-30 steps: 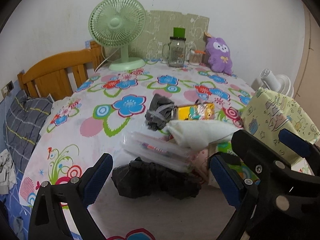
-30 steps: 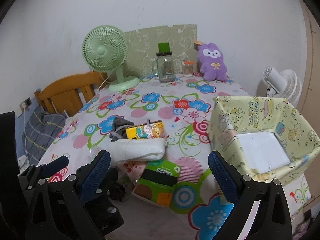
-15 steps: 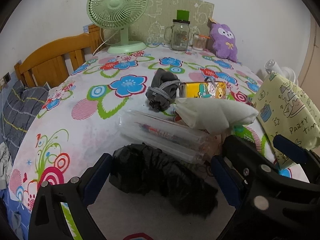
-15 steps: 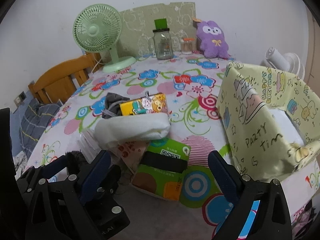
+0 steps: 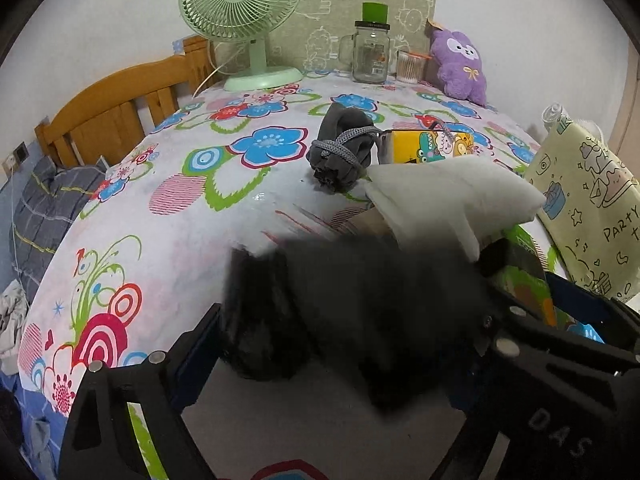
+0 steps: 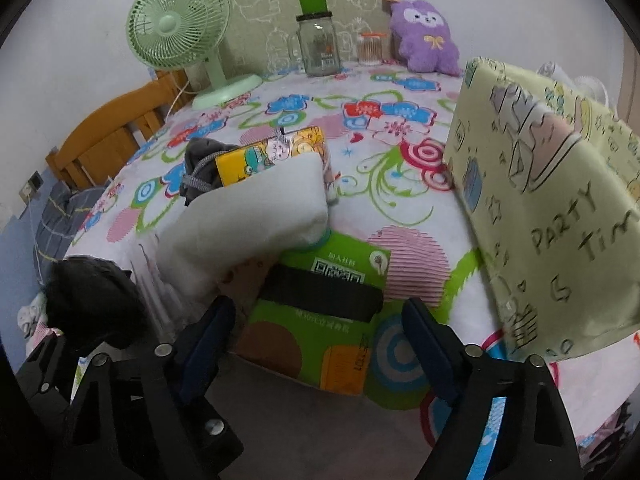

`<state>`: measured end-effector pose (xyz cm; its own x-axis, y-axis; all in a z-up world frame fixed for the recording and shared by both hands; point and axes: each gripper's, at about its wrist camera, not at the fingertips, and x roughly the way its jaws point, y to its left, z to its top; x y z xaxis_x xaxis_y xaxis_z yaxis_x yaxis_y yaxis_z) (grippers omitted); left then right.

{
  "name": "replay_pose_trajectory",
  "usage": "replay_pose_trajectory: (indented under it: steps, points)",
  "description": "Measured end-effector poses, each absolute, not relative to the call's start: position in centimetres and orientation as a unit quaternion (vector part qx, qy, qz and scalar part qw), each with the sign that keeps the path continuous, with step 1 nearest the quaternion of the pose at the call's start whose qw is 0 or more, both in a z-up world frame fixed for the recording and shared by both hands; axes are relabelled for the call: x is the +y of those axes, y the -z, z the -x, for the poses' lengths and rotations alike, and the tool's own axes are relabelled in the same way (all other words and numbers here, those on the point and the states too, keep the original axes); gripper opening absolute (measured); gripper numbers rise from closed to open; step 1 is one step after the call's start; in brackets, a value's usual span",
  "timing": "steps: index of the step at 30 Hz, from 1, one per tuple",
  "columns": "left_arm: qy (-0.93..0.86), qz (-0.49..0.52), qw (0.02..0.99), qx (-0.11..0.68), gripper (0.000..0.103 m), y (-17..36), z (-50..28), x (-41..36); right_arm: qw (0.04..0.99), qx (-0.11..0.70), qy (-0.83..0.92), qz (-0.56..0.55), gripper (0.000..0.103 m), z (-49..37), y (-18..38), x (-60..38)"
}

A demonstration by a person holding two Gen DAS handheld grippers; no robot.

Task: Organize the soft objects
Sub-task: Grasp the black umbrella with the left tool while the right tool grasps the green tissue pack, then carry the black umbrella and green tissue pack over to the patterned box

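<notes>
1. One table (image 5: pixel 168 240) fills both views, covered by a white cloth printed with big blue, red and green flowers; a plain white wall stands behind it, and one wooden headboard (image 5: pixel 112 116) with grey checked bedding lies to the left.
2. One pale yellow box (image 6: pixel 560 200) lettered "PARTY" stands on the right side of the table.
3. One green desk fan (image 5: pixel 240 12) stands at the far left, with one printed green board (image 5: pixel 360 12) leaning on the wall beside it.
4. One white folded cloth (image 6: pixel 248 216) lies mid-table, resting partly on one green packet (image 6: pixel 332 320).
5. One black soft bundle (image 5: pixel 352 308) lies at the near edge, blurred, between the fingers of the left gripper (image 5: pixel 340 344); whether the pads press on it I cannot tell.
6. One purple plush toy (image 6: pixel 424 32) sits at the far right.
7. One grey drawstring pouch (image 5: pixel 340 148) touches one yellow cartoon case (image 5: pixel 428 146).
8. One glass jar (image 5: pixel 370 56) with a green top and one small cup (image 5: pixel 410 66) stand at the back.
9. The right gripper (image 6: pixel 316 348) is closing, its fingers wide on either side of the green packet's near end, not touching it.
</notes>
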<state>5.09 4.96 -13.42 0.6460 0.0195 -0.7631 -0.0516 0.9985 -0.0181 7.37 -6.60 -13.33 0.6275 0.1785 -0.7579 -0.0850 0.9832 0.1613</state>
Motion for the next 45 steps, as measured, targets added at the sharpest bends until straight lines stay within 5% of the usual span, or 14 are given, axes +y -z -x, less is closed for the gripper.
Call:
replay_pose_trajectory:
  steps: [10,45]
  points:
    - [-0.017,0.017,0.908,0.418,0.079,13.2,-4.3,4.6,0.9,0.427,-0.075,-0.053,0.063,-6.6,13.2,-6.5]
    - [-0.005,0.013,0.933,0.358,0.074,8.0,-2.5,2.6,0.926,0.365,-0.063,-0.071,0.055,-4.2,7.9,-8.3]
